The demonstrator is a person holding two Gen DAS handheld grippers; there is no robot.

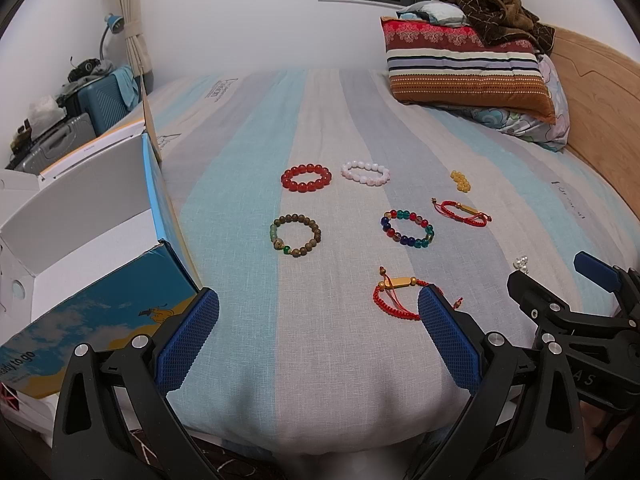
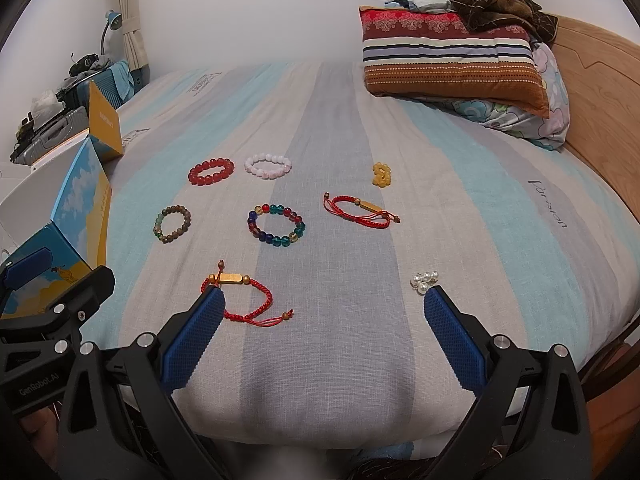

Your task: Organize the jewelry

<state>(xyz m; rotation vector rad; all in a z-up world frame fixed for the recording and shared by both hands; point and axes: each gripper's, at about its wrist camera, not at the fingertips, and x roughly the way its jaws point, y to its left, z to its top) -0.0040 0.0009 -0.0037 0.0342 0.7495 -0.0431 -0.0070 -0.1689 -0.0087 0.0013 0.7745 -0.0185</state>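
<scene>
Both the left gripper (image 1: 318,306) and the right gripper (image 2: 324,304) gape wide, holding nothing, above 8 bracelets on the bed (image 2: 340,360).

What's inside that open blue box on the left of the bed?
The box shows only bare white inner walls. No jewelry is visible inside, but its floor is hidden behind the near wall. All the bracelets, like the red bead bracelet, lie on the bedspread.

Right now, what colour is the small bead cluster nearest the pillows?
Yellow; the right wrist view shows it best.
</scene>
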